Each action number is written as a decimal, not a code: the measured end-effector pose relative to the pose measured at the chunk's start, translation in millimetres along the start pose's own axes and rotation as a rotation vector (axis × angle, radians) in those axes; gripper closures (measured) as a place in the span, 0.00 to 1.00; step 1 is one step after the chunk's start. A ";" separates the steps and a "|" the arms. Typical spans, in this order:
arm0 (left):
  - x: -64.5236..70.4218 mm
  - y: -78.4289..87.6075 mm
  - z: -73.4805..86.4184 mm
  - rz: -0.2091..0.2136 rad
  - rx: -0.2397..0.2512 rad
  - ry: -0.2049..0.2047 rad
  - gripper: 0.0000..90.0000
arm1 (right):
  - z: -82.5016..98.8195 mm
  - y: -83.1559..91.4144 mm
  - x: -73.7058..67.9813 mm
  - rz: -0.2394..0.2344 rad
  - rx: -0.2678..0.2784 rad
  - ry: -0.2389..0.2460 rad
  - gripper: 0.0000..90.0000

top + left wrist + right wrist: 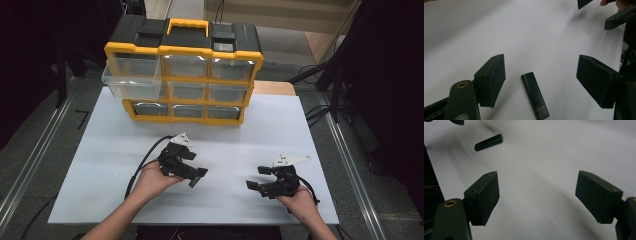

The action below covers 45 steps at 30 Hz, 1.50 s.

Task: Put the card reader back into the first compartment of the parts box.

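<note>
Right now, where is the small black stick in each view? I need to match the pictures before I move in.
High view: I cannot make it out; it may lie under the left claw.
Left gripper view: the black stick lies flat on the white table, low and centre, between the open jaws.
Right gripper view: upper left, well beyond the jaws.
Shared landmark: the white table.

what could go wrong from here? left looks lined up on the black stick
1. The small black stick lies flat on the white table; the open left hand-held gripper may skid it rather than pinch it.
2. The right hand-held gripper sits close, so they could collide.
3. The pulled-out top-left drawer overhangs, a snag.
</note>
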<state>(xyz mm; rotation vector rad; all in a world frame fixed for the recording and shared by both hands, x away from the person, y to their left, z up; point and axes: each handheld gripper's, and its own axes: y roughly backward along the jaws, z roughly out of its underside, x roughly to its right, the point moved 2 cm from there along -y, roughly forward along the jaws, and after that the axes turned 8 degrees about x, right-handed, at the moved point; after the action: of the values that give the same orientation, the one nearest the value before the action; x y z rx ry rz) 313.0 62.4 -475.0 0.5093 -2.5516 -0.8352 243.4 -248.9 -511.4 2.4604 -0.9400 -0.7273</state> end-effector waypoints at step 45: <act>21.0 -25.7 34.8 -0.233 -0.111 -0.149 0.71 | 0.9 -3.2 -0.1 0.004 -0.014 -0.001 0.19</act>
<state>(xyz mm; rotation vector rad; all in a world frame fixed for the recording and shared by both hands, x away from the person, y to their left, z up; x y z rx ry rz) 283.8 49.9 -511.1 0.7443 -2.5934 -1.1281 244.4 -246.7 -513.8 2.4458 -0.9369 -0.7319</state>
